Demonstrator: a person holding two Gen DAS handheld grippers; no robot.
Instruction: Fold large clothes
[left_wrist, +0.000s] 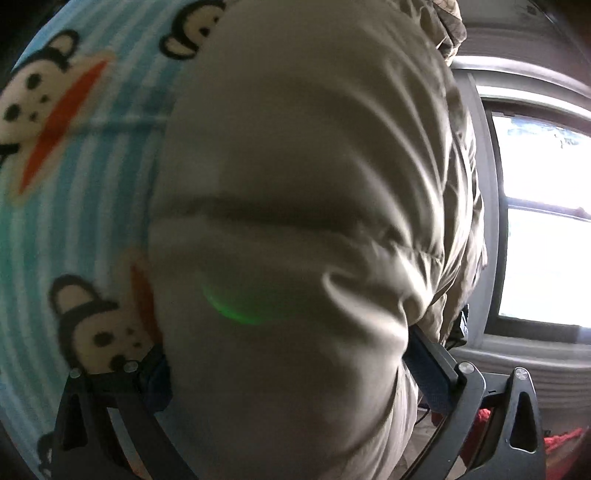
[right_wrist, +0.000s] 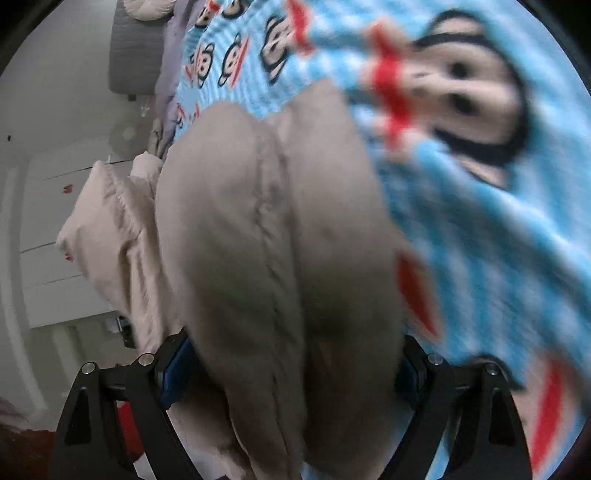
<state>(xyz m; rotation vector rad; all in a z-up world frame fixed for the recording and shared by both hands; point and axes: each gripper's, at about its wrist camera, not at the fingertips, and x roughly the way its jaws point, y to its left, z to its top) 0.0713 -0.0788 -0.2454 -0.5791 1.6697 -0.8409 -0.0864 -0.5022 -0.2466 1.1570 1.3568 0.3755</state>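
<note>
A large beige padded jacket (left_wrist: 295, 184) fills the left wrist view and bulges between the fingers of my left gripper (left_wrist: 291, 354), which is shut on its fabric. In the right wrist view the same jacket (right_wrist: 258, 240), with a stitched seam down its middle, sits between the fingers of my right gripper (right_wrist: 288, 365), which is shut on it. Both fingertips are hidden under the cloth. The jacket hangs over a blue striped blanket with monkey faces (right_wrist: 480, 221), which also shows in the left wrist view (left_wrist: 74, 166).
A bright window (left_wrist: 546, 221) stands at the right of the left wrist view, with red items (left_wrist: 561, 443) low beside it. White drawers (right_wrist: 55, 221) and a grey headboard (right_wrist: 136, 48) lie left of the bed in the right wrist view.
</note>
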